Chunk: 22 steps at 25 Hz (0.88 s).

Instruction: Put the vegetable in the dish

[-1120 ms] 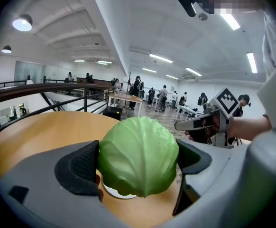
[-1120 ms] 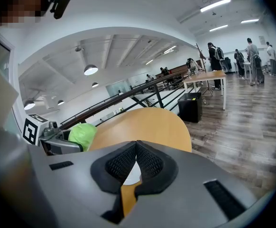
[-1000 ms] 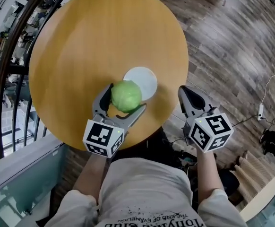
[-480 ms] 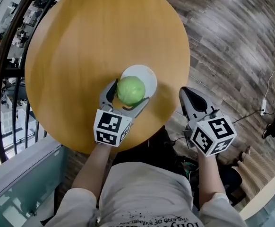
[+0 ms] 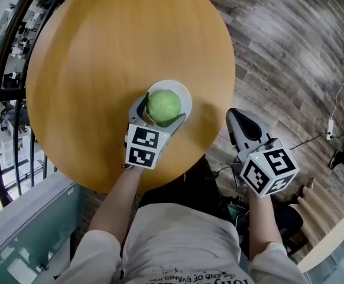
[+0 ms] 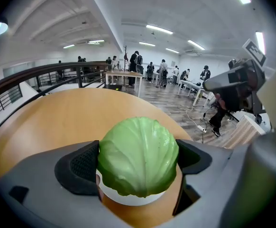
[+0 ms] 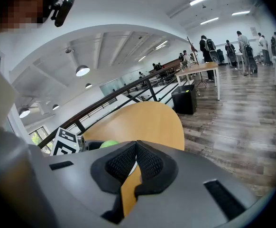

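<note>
A round green cabbage (image 5: 163, 105) (image 6: 138, 161) is held between the jaws of my left gripper (image 5: 160, 111) (image 6: 138, 167), right over a small white dish (image 5: 184, 94) (image 6: 128, 198) on the round wooden table (image 5: 101, 58). The cabbage hides most of the dish; whether it touches the dish I cannot tell. My right gripper (image 5: 241, 120) (image 7: 135, 163) hangs off the table's right edge over the floor, shut with nothing in it. The cabbage (image 7: 108, 144) also shows small in the right gripper view.
A dark curved railing (image 5: 6, 58) runs along the left of the table. Wooden floor (image 5: 290, 58) lies to the right, with a white cable (image 5: 337, 108) on it. People and desks (image 6: 128, 75) stand far off.
My left gripper has carried the cabbage forward and a little to the right, from the dish's near-left edge to directly over it. The right gripper has hardly moved.
</note>
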Available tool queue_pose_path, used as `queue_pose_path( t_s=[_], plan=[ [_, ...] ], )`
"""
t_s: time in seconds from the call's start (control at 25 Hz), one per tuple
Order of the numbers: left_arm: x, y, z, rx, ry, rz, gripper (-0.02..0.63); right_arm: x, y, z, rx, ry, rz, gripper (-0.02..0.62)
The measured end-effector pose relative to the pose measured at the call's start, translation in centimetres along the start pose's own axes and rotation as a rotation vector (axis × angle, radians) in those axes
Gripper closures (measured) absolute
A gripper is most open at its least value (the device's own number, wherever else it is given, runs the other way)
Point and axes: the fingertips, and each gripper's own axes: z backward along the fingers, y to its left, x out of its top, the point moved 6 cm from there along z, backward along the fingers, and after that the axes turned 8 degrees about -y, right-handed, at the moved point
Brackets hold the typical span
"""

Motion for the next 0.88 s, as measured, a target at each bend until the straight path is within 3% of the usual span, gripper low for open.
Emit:
queue_pose_path(
  t_s=[0.88],
  plan=[
    [-2.6,1.0,-3.0,0.020,0.133,-0.014,0.112,-1.1,-1.1,-1.7,0.013,0.036,-0.034,0.571]
  ],
)
